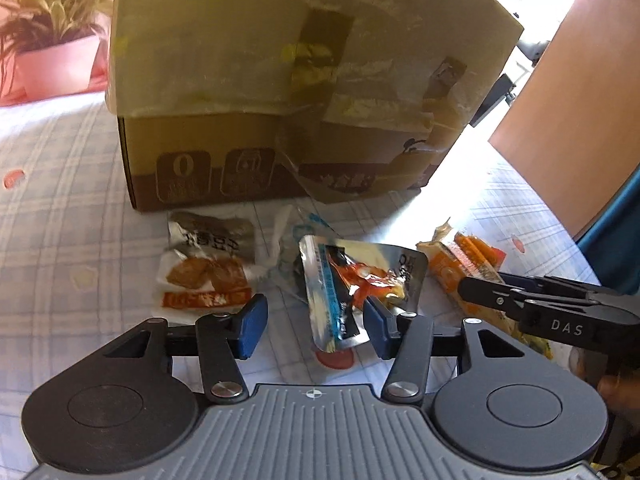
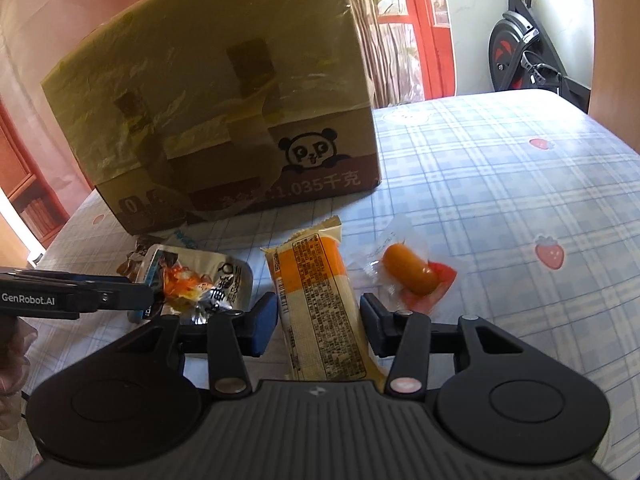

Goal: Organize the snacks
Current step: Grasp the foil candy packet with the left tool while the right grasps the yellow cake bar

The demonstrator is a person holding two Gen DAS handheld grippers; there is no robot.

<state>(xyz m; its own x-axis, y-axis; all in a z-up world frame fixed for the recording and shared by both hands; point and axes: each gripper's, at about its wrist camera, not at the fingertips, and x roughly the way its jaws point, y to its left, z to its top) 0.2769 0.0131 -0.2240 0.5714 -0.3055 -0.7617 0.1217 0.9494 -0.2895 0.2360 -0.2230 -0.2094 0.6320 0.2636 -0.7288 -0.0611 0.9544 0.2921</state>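
A silver packet with an orange picture (image 1: 360, 280) lies tilted in front of the cardboard box (image 1: 280, 80). My left gripper (image 1: 316, 320) is open around it: the right pad touches its edge, the left pad stands apart. A tofu packet (image 1: 204, 264) lies left of it. In the right wrist view an orange-and-yellow bar packet (image 2: 316, 300) sits lengthwise between the pads of my right gripper (image 2: 320, 320), which press on both its sides. A wrapped sausage (image 2: 412, 276) lies just right of it. The left gripper (image 2: 148, 298) reaches in over the silver packet (image 2: 208, 280).
The tall taped box (image 2: 208, 100) fills the back of the plaid strawberry tablecloth (image 2: 500, 200). A potted plant (image 1: 60, 40) stands at the far left, a wooden panel (image 1: 580, 120) at the right, an exercise bike (image 2: 528, 48) beyond the table. A clear wrapper (image 1: 288, 240) lies among the packets.
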